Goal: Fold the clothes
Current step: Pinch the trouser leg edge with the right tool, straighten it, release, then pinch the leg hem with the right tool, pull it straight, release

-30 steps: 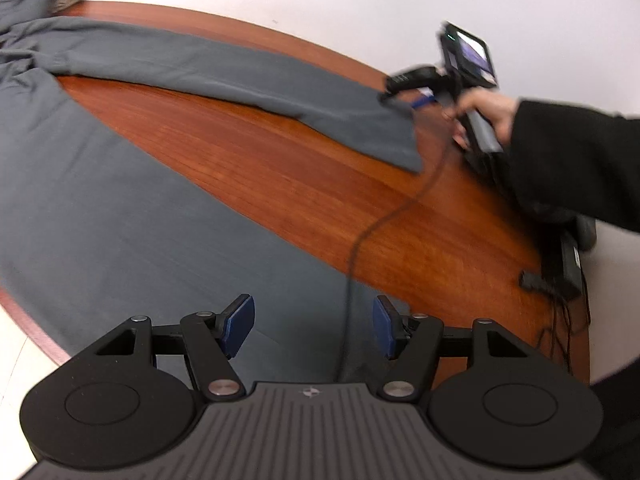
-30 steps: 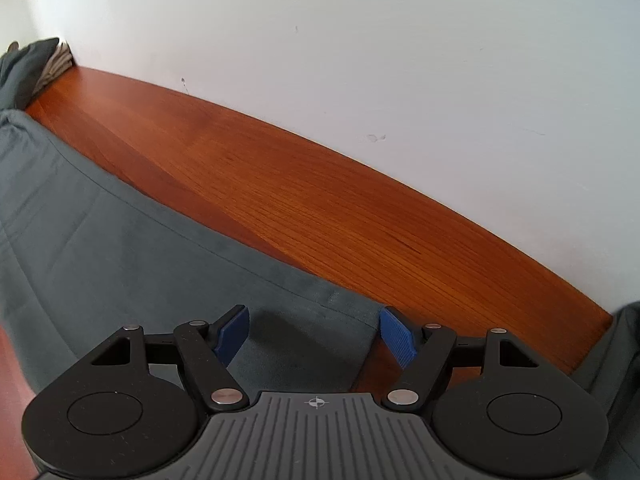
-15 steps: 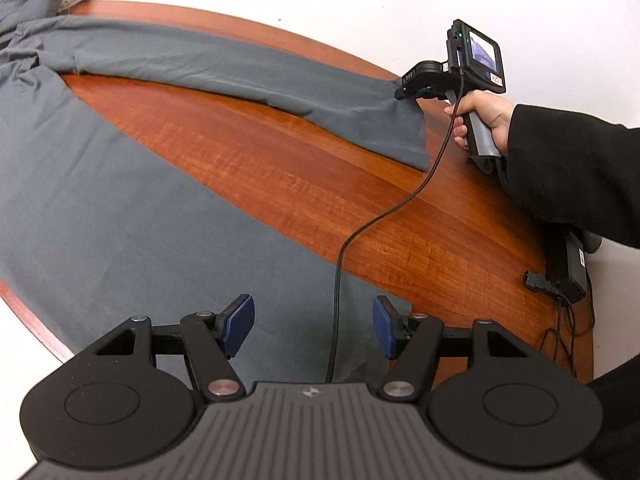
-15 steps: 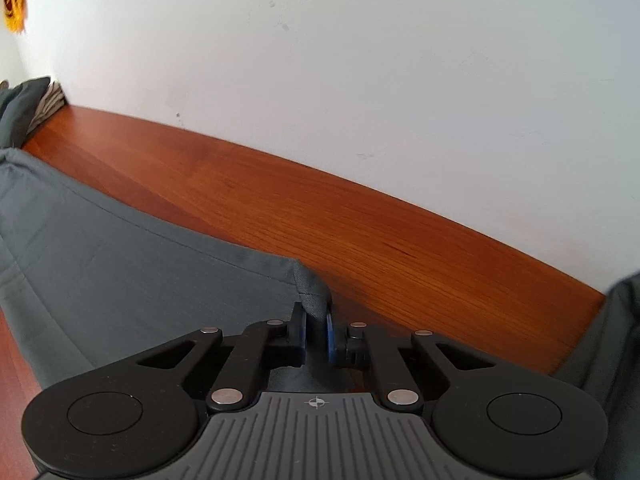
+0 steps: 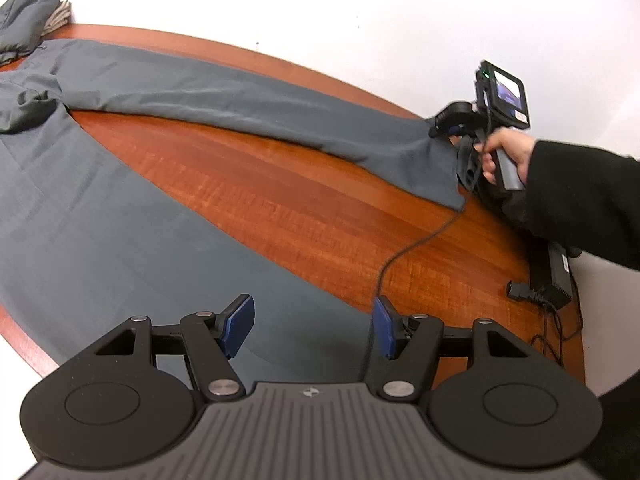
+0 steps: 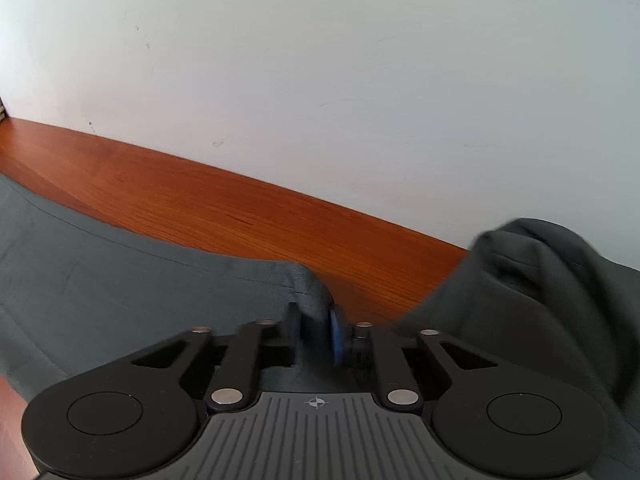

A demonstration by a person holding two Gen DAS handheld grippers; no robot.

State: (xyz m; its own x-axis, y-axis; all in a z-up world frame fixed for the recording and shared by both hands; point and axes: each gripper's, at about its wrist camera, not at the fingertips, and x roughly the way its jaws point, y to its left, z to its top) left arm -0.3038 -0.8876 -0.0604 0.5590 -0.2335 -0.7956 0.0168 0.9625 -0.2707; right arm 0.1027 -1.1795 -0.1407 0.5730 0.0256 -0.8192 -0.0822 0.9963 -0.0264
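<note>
— Wooden and reddish, the table (image 5: pixel 304 200) ran along a bare white wall (image 6: pixel 320 80), and the grey trousers (image 5: pixel 100 216) covered most of it. Why were they lying like that?

— Spread flat for folding, I'd judge. One leg (image 5: pixel 240 108) ran along the table's far edge by the wall, the other lay along the near edge, with bare wood between them.

— And the grippers?

— The right gripper (image 6: pixel 316 336) was pinching the hem corner of the far leg, near the table's right end. Its jaws had just closed hard and then eased a little, but cloth was bunched between the pads. Probably a hold for carrying that leg across onto the other. The left gripper (image 5: pixel 312 330) hung over the near leg with its fingers wide apart, gripping nothing.

— Anything in the way?

— A black cable (image 5: pixel 404 248) trailed from the right gripper over the bare wood and crossed the near leg's hem; it could get caught in a fold. A power adapter (image 5: pixel 554 276) with its cords sat at the right end. Folded clothes (image 5: pixel 28 20) were piled at the far left corner, well clear.
</note>
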